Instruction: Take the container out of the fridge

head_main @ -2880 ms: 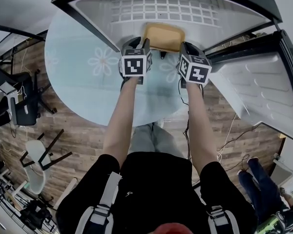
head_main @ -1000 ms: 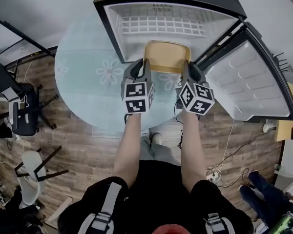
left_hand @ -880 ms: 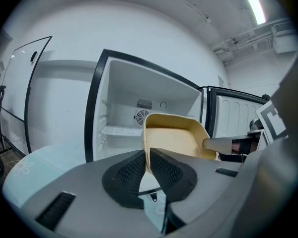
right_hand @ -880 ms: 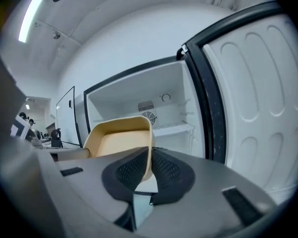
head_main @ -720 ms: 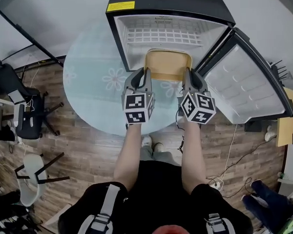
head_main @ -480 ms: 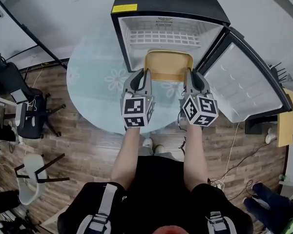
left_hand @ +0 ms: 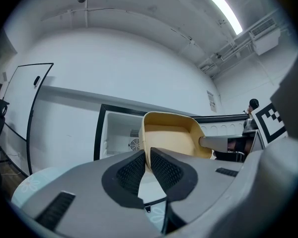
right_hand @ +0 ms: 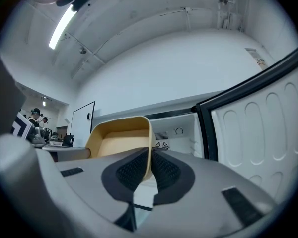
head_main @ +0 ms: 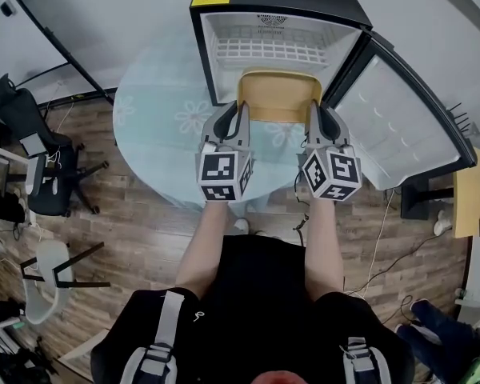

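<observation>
The container [head_main: 278, 96] is a tan, open-topped tub held in the air in front of the open fridge [head_main: 276, 42], clear of its white shelves. My left gripper [head_main: 238, 109] pinches the tub's left wall [left_hand: 148, 133] between its pads [left_hand: 165, 170], and its jaws are opening slightly with the wall still between them. My right gripper [head_main: 314, 109] is shut on the right wall [right_hand: 148, 143]. From each gripper view the tub [right_hand: 116, 140] looks empty inside, with the fridge's bare interior behind it.
The fridge door [head_main: 400, 118] stands swung open to the right. A pale blue round rug [head_main: 156, 110] lies under the fridge on the wood floor. A black office chair [head_main: 32, 150] and a white stool [head_main: 44, 270] stand at the left. Cables run along the floor at the right.
Both grippers have drawn the container back from the fridge's mouth and raised it. The view has risen with them, so the fridge now looks smaller and further off.
</observation>
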`<move>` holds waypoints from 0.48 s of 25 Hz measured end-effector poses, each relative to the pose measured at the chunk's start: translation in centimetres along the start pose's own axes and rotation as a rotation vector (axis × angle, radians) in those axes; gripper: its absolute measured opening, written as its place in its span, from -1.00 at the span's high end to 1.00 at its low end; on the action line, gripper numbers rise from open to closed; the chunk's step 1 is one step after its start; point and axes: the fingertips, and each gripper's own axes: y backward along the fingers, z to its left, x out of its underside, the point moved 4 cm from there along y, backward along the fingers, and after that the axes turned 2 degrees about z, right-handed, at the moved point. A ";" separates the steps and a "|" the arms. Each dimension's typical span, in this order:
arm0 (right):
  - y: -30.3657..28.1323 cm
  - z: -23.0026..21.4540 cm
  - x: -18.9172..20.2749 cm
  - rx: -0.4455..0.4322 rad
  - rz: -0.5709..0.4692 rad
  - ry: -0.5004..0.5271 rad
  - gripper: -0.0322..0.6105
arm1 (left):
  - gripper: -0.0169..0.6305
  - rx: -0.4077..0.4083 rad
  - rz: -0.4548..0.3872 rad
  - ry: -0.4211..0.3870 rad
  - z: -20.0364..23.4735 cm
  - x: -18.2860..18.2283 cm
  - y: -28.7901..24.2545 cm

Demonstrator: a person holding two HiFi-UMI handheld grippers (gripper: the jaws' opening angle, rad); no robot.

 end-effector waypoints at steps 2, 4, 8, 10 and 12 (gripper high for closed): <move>0.2 0.1 -0.2 -0.004 -0.003 0.003 0.84 | 0.82 -0.001 -0.003 0.002 -0.1 -0.1 0.2; 0.3 0.1 -0.2 -0.006 -0.004 0.005 0.84 | 0.82 -0.002 -0.005 0.003 -0.2 -0.1 0.3; 0.6 0.0 0.0 -0.007 0.003 0.008 0.84 | 0.82 -0.003 0.000 0.008 -0.4 0.2 0.4; 0.7 -0.1 0.1 -0.008 0.006 0.009 0.84 | 0.82 -0.002 0.003 0.012 -0.4 0.3 0.4; 0.7 -0.1 0.1 -0.007 0.007 0.010 0.83 | 0.82 -0.001 0.005 0.015 -0.5 0.4 0.4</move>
